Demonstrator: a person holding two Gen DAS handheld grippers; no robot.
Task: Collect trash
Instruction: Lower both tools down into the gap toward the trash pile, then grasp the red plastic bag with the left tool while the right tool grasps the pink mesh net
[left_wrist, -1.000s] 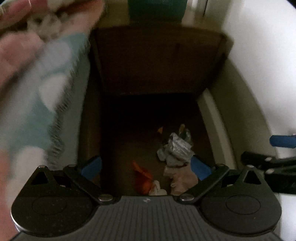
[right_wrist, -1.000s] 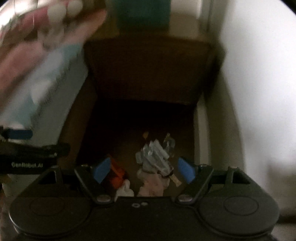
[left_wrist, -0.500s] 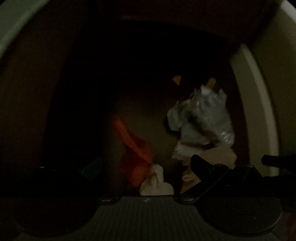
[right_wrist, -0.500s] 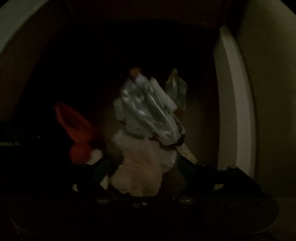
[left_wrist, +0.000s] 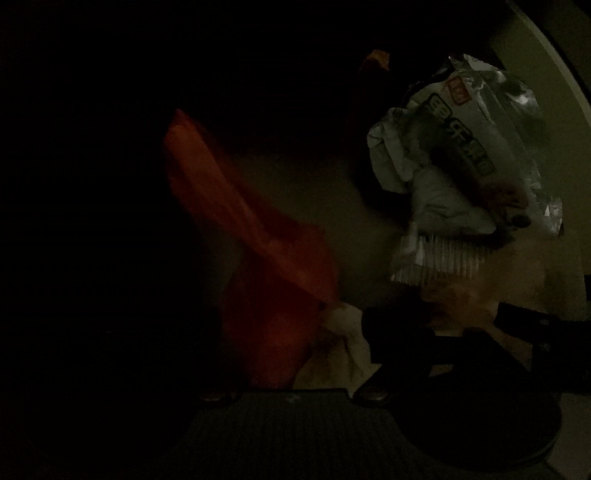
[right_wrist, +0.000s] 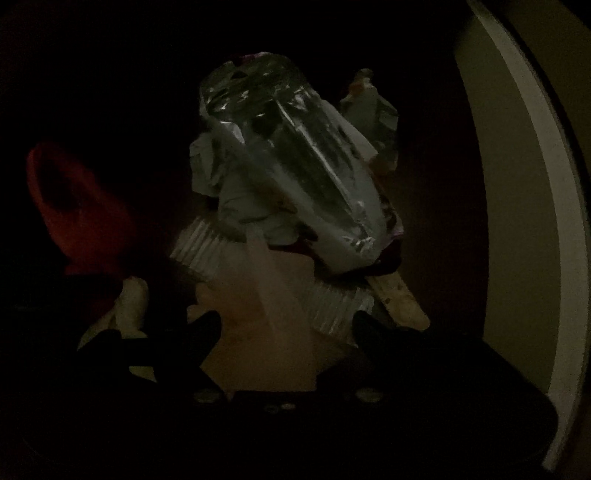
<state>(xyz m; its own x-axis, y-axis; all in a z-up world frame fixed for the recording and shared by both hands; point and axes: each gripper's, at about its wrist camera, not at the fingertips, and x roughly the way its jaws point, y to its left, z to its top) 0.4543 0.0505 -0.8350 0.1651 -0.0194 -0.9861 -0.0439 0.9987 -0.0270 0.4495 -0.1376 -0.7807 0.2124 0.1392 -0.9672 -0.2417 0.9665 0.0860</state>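
Note:
Trash lies on a dark floor in a narrow gap. In the left wrist view an orange wrapper (left_wrist: 266, 236) lies at centre, a white tissue wad (left_wrist: 343, 325) by its lower end and a crumpled silver foil wrapper (left_wrist: 454, 166) to the right. My left gripper (left_wrist: 306, 328) hangs just over the orange wrapper and tissue. Its jaws are closing with both between them, and its left finger is lost in the dark. In the right wrist view my right gripper (right_wrist: 288, 325) stands open over pale pink paper (right_wrist: 266, 332), below the silver wrapper (right_wrist: 295, 177). A wooden stick (right_wrist: 399, 299) lies by its right finger.
A pale skirting board and wall (right_wrist: 517, 184) run along the right side of the gap. The left side is black shadow with nothing readable. A second small foil scrap (right_wrist: 373, 110) lies behind the silver wrapper. The orange wrapper (right_wrist: 74, 206) sits left of the right gripper.
Both grippers have dropped from above the bed edge deep into the dark gap. The trash now fills the views. The blanket and brown furniture are out of sight. The left jaws look narrower.

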